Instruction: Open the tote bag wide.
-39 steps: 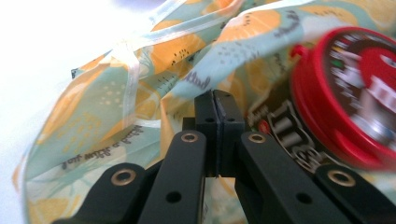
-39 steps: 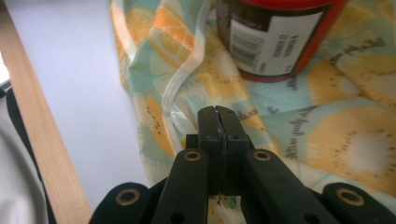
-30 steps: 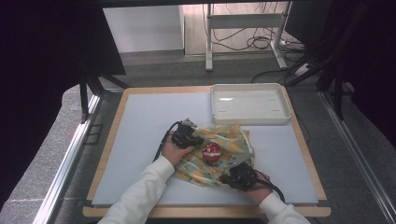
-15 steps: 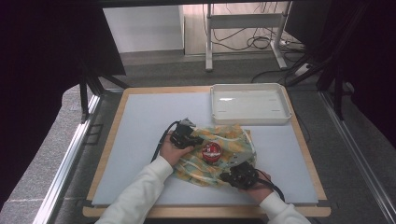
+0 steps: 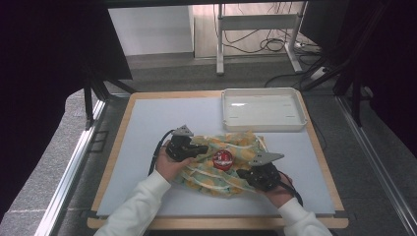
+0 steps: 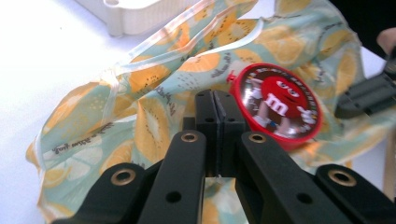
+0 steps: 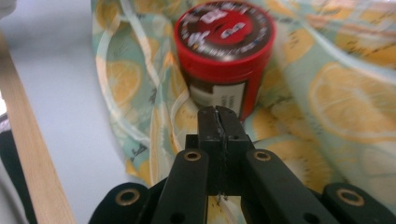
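Note:
A lemon-print cloth lies bunched in the middle of the table, with a round red candy tin standing on it. My left gripper is at the cloth's left edge, shut and pinching the fabric. My right gripper is at the near right edge, also shut on fabric. In the left gripper view the shut jaws point at the tin's lid over the cloth. In the right gripper view the jaws sit just before the tin on the cloth.
A white tray stands at the back right of the grey mat, just beyond the cloth. The table's wooden border runs close to my right gripper. Bare mat stretches to the left and back left.
Both hands have risen a little, drawing the cloth's edges up around the tin. The left hand has also shifted sideways. The tin stays in place.

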`<state>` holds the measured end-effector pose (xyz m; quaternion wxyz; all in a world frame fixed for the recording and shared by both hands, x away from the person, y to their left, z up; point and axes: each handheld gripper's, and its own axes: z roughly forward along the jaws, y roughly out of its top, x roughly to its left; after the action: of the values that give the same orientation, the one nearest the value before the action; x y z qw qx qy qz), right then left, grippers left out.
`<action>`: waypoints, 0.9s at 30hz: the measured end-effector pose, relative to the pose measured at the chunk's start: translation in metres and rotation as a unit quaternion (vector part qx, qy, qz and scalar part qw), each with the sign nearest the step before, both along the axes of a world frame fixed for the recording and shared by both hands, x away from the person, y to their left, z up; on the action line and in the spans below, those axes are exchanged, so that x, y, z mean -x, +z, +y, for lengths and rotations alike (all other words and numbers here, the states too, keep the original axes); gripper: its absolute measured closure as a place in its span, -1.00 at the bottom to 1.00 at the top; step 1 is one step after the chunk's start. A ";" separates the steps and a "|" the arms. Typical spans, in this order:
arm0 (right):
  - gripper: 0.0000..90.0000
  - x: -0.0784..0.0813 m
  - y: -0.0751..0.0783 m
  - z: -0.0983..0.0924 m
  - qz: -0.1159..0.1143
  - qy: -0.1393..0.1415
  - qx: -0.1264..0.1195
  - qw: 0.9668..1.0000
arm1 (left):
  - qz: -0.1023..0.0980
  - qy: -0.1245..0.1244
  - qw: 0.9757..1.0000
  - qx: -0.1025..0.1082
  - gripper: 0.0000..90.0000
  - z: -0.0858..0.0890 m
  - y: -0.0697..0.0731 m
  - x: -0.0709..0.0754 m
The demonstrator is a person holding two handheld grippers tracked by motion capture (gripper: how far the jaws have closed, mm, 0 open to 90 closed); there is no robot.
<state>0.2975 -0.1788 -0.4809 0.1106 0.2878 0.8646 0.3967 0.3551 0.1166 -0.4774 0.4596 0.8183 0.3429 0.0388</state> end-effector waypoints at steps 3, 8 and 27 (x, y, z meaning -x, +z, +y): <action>0.97 -0.001 0.003 -0.002 -0.004 -0.004 -0.005 1.000 | -0.002 0.000 1.000 0.001 1.00 0.002 0.002 0.005; 0.97 -0.007 0.013 -0.006 -0.016 -0.014 -0.022 1.000 | -0.008 0.000 1.000 0.003 1.00 0.014 0.005 0.019; 0.96 -0.015 0.027 -0.011 -0.021 -0.016 -0.035 0.999 | -0.016 0.000 1.000 0.004 0.98 0.039 0.006 0.049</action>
<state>0.3130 -0.1899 -0.4536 0.1252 0.2968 0.8432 0.4305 0.3058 0.1551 -0.4717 0.4683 0.8157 0.3358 0.0512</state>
